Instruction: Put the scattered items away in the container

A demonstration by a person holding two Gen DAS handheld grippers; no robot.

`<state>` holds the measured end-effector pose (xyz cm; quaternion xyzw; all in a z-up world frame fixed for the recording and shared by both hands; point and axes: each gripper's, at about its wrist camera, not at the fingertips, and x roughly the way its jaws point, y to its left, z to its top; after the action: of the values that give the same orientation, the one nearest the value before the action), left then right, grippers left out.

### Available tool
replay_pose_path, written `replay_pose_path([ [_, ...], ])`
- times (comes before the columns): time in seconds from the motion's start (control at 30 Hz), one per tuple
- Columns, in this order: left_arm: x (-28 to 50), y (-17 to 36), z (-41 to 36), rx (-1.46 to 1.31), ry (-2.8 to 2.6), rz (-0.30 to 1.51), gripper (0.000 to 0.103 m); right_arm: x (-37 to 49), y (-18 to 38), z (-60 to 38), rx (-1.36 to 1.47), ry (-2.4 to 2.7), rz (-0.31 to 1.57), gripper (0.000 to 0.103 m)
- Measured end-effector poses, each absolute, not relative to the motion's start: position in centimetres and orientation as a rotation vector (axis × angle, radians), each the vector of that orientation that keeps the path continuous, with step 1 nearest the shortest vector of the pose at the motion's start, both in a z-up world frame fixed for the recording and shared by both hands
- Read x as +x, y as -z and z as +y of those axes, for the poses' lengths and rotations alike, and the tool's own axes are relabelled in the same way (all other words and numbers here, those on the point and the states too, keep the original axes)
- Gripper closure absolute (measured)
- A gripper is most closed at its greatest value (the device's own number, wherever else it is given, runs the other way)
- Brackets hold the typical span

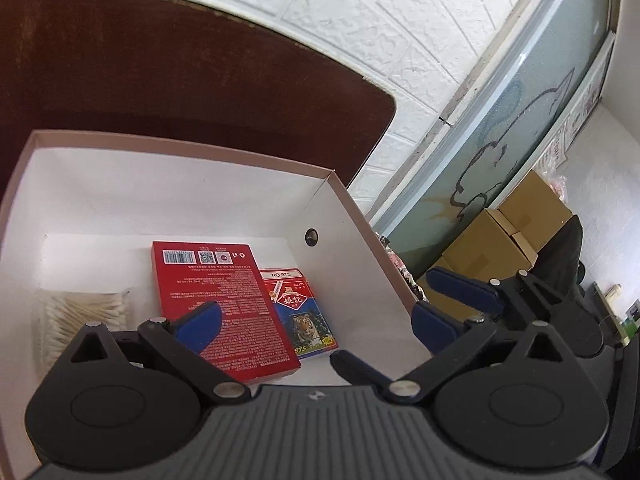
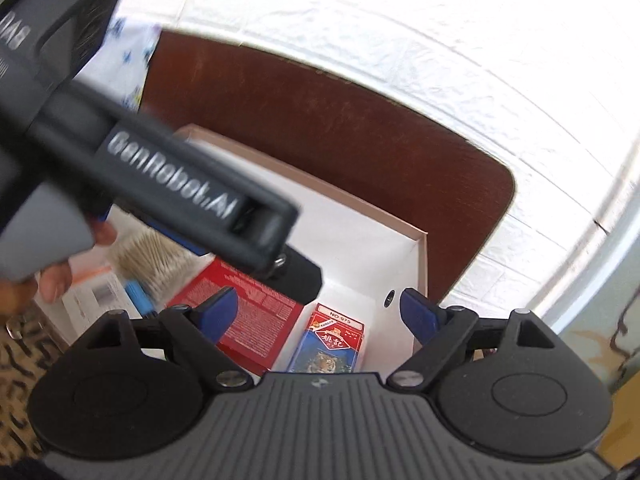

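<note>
Left wrist view shows the red box (image 1: 224, 308), tiger card pack (image 1: 302, 314) and cotton swabs (image 1: 86, 312) already lying in the white container (image 1: 352, 216), both the left gripper (image 1: 316, 324) and right gripper (image 2: 316, 312) spread empty, though anything left outside is seemingly out of frame.

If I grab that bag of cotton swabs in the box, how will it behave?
The bag of cotton swabs looks like thin clear plastic, so it will probably sag and crumple. Likely very light. The film may slip; pinch it mid-bundle.
</note>
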<state>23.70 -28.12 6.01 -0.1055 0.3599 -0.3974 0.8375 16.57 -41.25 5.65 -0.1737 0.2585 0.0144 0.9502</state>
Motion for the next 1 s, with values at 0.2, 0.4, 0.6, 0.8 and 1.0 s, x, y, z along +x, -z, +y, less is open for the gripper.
replay_pose_path([
  [0.2,20.5,-7.4,-26.2,-0.209,0.781,0.691,0.000,14.0,-6.6,-40.6,-0.218,0.039,0.511,0.011],
  [0.4,16.4,-8.4,-23.8,-0.164,0.725,0.607,0.000,10.0,-6.1,-39.4,-0.114,0.097,0.516,0.007],
  [0.6,12.0,-7.8,-21.1,-0.128,0.653,0.544,0.000,5.3,-4.7,-38.1,0.012,0.149,0.495,0.007],
  [0.8,7.7,-6.1,-19.1,-0.049,0.589,0.530,0.000,0.8,-2.0,-36.5,0.090,0.251,0.516,0.007],
  [1.0,6.1,-4.9,-18.2,-0.032,0.551,0.581,0.000,-1.3,-0.2,-35.5,0.076,0.343,0.541,0.006],
])
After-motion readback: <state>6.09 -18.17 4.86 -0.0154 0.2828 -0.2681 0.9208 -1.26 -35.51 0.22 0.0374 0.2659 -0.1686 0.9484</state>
